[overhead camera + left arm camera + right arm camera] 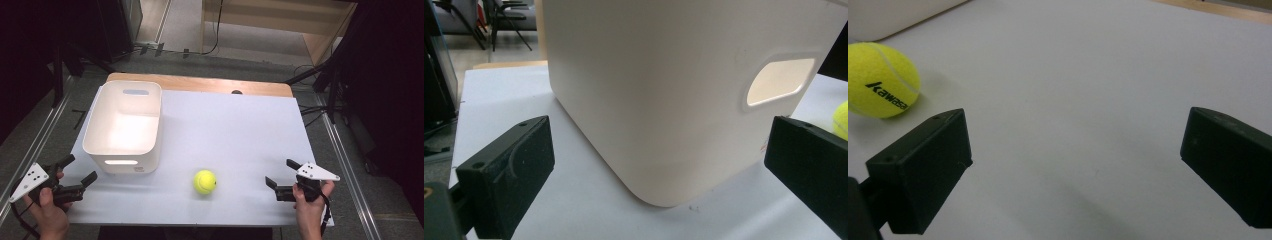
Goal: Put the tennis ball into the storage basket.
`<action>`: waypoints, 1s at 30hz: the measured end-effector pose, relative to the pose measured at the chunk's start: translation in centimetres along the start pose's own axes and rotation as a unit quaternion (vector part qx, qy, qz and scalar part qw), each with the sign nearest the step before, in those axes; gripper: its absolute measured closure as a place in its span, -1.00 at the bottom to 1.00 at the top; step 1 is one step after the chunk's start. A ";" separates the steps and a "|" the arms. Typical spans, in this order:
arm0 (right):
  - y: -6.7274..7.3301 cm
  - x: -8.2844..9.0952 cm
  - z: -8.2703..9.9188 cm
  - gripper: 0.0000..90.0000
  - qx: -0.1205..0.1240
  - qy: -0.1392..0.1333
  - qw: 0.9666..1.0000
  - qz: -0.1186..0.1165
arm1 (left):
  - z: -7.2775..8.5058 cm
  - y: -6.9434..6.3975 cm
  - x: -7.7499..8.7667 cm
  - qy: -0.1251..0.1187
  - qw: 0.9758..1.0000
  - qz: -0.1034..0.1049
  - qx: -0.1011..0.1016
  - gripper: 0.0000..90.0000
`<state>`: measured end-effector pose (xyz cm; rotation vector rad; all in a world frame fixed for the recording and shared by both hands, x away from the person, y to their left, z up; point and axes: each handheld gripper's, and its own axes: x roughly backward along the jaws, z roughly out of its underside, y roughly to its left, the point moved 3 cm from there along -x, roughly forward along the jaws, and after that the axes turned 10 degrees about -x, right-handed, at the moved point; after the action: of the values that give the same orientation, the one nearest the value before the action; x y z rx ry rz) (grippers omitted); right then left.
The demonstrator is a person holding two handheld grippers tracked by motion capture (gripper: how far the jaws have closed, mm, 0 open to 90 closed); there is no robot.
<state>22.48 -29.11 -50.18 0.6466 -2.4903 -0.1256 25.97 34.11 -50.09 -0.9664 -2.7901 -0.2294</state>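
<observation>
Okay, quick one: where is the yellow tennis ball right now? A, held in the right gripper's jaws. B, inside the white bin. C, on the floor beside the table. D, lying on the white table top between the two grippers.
D: the tennis ball lies on the bare table top, in front of the white bin, with the left gripper and right gripper both open and apart from it.

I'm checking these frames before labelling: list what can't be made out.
- Bin floor: in the high view, glare washes out the inside, so its contents cannot be told.
- Ball: in the left gripper view, cut off by the right edge.
- Ball's print: in the right gripper view, the word runs off round the curve.
- Small red mark on the bin: left gripper view, too small and partly behind the right jaw.
</observation>
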 end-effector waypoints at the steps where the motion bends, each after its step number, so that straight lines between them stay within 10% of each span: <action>1: 0.1 0.0 -0.1 -1.00 0.001 0.003 1.000 -0.001 | 0.0 0.0 0.0 0.000 1.000 0.000 0.000 -1.00; 18: 2.4 -1.3 -1.8 -1.00 0.050 0.063 0.996 -0.032 | 0.0 0.0 0.0 0.001 1.000 0.001 -0.002 -1.00; 30: 4.5 -2.9 -2.6 -1.00 0.090 0.114 0.988 -0.059 | 0.0 -0.1 -0.1 0.004 1.000 0.002 -0.003 -1.00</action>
<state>24.16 -23.64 -48.43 0.8355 -2.2584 0.1251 25.96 33.98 -50.12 -0.9714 -2.7817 -0.2396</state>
